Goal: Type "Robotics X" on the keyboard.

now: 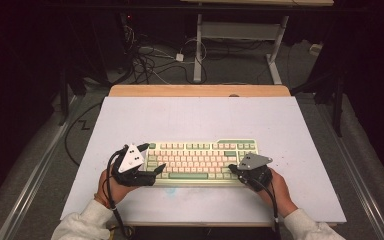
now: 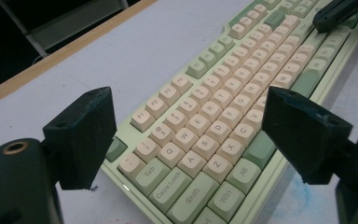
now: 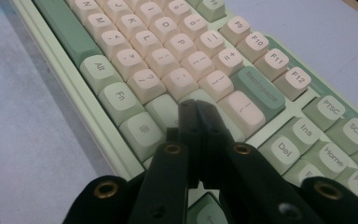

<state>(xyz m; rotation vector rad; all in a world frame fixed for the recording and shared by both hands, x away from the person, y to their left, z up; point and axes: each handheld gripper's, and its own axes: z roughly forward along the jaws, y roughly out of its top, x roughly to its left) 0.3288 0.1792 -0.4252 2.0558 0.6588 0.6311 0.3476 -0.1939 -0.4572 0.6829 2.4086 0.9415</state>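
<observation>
The right gripper (image 3: 196, 109) has its two black jaws pressed flat together with nothing between them, the joined tip poised over the keyboard (image 1: 198, 160) at its right end, just above the pale keys beside Backspace (image 3: 261, 91); whether the tip actually touches a key I cannot tell. The left gripper (image 2: 186, 135) stands with its jaws wide apart, holding nothing, over the keyboard's left end (Tab, Caps Lock and Shift lie between the two pads in its own view). In the high view this left gripper (image 1: 152, 170) overlaps the keyboard's left edge, and the right gripper (image 1: 234, 169) its lower right corner. A hand (image 1: 112, 186) grips each tool just short of the keyboard's near edge. The green-and-cream keyboard lies flat on a white board (image 1: 190, 117), nearer the person than the board's middle, its long side running across.
</observation>
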